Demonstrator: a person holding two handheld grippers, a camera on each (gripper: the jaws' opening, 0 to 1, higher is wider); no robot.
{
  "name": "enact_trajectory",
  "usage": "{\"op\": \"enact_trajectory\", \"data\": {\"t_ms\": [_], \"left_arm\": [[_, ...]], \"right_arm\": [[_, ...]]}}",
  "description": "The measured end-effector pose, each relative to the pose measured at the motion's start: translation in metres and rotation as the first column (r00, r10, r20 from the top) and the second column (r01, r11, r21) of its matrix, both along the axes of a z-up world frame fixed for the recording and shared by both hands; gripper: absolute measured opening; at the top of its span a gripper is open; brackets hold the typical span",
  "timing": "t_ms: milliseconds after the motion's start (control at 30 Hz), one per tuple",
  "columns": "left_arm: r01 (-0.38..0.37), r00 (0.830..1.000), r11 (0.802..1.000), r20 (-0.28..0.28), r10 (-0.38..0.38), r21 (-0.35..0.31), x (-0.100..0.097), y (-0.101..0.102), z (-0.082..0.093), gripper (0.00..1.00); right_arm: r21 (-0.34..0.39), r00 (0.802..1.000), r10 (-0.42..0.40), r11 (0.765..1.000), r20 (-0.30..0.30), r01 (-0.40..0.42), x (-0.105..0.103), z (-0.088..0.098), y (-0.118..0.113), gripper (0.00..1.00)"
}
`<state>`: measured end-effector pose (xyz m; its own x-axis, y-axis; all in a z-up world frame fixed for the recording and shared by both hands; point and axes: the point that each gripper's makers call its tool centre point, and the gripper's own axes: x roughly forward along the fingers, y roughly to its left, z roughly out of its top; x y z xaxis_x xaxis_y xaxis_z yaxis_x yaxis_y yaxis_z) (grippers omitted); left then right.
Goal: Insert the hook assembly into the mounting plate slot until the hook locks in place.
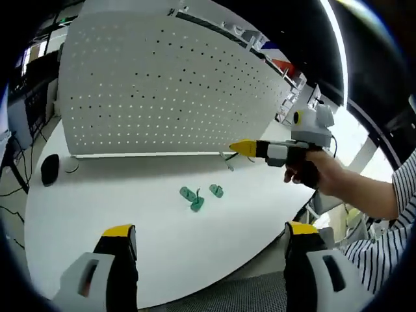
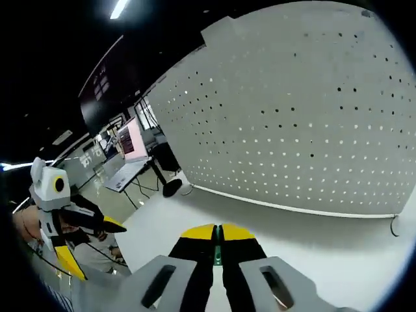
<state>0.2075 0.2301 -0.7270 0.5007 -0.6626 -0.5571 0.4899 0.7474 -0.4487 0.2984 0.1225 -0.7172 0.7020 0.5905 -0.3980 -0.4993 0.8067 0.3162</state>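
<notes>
Nearest, left gripper (image 1: pixel 207 237), yellow-tipped jaws spread wide above white tabletop (image 1: pixel 97 195) | three small green plastic hooks (image 1: pixel 198 195) lying loose mid-table | right gripper (image 2: pixel 218 235), jaws pressed together on a thin green hook piece (image 2: pixel 217 255), also seen near board's base (image 1: pixel 244 149) | farthest: white perforated pegboard (image 1: pixel 162 84) standing upright

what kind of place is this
Probably a lab or workshop: a white pegboard stands on a white table, with monitors on desks behind and strip lights on a dark ceiling.
</notes>
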Motion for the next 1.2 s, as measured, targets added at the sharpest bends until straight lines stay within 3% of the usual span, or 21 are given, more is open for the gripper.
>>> {"op": "enact_trajectory", "data": {"t_ms": [67, 167, 233, 333, 433, 567, 767, 967, 1100, 1200], "left_arm": [[-0.009, 0.999, 0.994, -0.04, 0.005, -0.105, 0.001, -0.014, 0.013, 0.98], [0.013, 1.0, 0.998, 0.004, -0.013, -0.064, 0.009, -0.019, 0.018, 0.97], [0.016, 1.0, 0.999, 0.0, -0.016, -0.04, 0.012, -0.021, 0.018, 0.94], [0.006, 1.0, 0.997, -0.02, -0.007, -0.073, 0.015, -0.026, 0.024, 0.78], [0.01, 1.0, 0.998, 0.011, -0.009, -0.066, 0.02, -0.03, 0.029, 0.75], [0.025, 1.0, 0.996, 0.011, -0.024, -0.082, 0.02, -0.039, 0.033, 0.74], [0.023, 1.0, 0.992, 0.018, -0.021, -0.12, 0.022, -0.047, 0.039, 0.65], [0.012, 0.999, 0.99, 0.043, -0.006, -0.141, 0.024, -0.048, 0.045, 0.52], [-0.009, 0.999, 0.979, 0.048, 0.019, -0.203, 0.026, -0.049, 0.054, 0.34], [-0.019, 0.999, 0.976, 0.043, 0.029, -0.217, 0.027, -0.049, 0.055, 0.32]], "right_arm": [[0.026, 1.0, -0.005, 1.0, 0.013, 0.005, -0.005, 0.01, 0.003, 0.0], [0.072, 1.0, -0.024, 0.997, 0.015, 0.023, -0.01, 0.021, 0.005, 0.0], [0.109, 0.999, -0.031, 0.994, 0.015, 0.029, -0.016, 0.029, 0.009, 0.0], [0.161, 0.999, -0.034, 0.986, 0.02, 0.03, -0.026, 0.042, 0.016, 0.0], [0.244, 0.999, -0.037, 0.969, 0.029, 0.029, -0.032, 0.057, 0.025, 0.0], [0.24, 0.998, -0.031, 0.971, 0.051, 0.018, -0.039, 0.066, 0.033, 0.0], [0.265, 0.997, -0.021, 0.964, 0.073, 0.001, -0.048, 0.077, 0.046, 0.0], [0.286, 0.995, -0.015, 0.958, 0.098, -0.014, -0.056, 0.085, 0.053, 0.0], [0.29, 0.993, -0.019, 0.957, 0.114, -0.015, -0.057, 0.088, 0.055, 0.0], [0.294, 0.992, -0.019, 0.956, 0.125, -0.019, -0.058, 0.091, 0.057, 0.0]]}}
